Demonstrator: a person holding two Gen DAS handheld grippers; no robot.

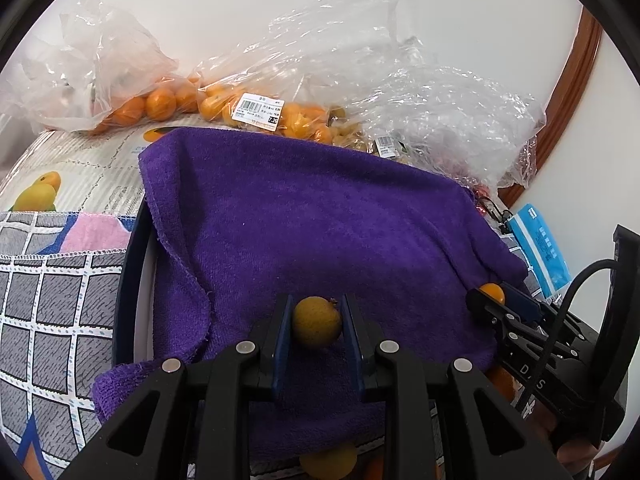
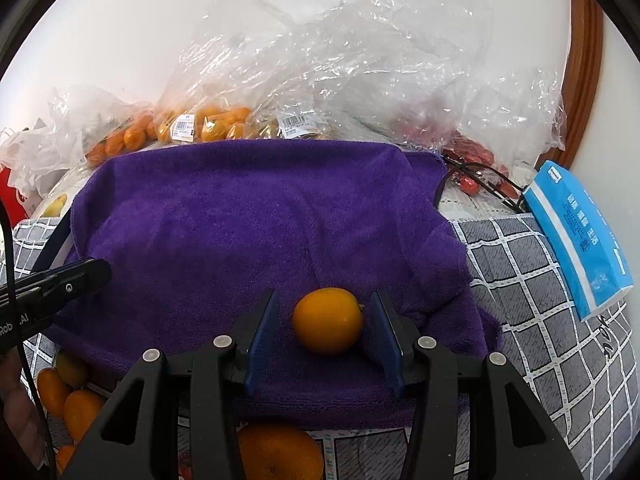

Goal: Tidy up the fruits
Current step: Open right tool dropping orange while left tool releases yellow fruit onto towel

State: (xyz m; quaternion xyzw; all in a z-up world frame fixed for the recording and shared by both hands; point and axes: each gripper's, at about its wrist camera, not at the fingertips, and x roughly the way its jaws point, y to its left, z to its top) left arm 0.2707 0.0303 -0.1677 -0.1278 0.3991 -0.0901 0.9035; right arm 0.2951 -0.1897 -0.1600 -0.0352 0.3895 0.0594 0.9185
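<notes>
A purple towel (image 1: 320,232) covers a round tray; it also shows in the right wrist view (image 2: 256,216). My left gripper (image 1: 317,322) is shut on a dull yellow-brown fruit (image 1: 317,322) just above the towel. My right gripper (image 2: 326,320) is open around a bright orange kumquat (image 2: 327,320) that rests on the towel with gaps on both sides. In the left wrist view the right gripper (image 1: 490,294) sits at the towel's right edge with the kumquat (image 1: 492,292) between its tips. Loose orange fruits (image 2: 76,400) lie near the front.
Clear plastic bags of oranges (image 1: 168,100) and small fruit (image 2: 216,124) line the back by the wall. A blue tissue pack (image 2: 576,236) lies at the right. A grey checked cloth (image 1: 44,320) covers the table. A large orange (image 2: 280,456) sits below the right gripper.
</notes>
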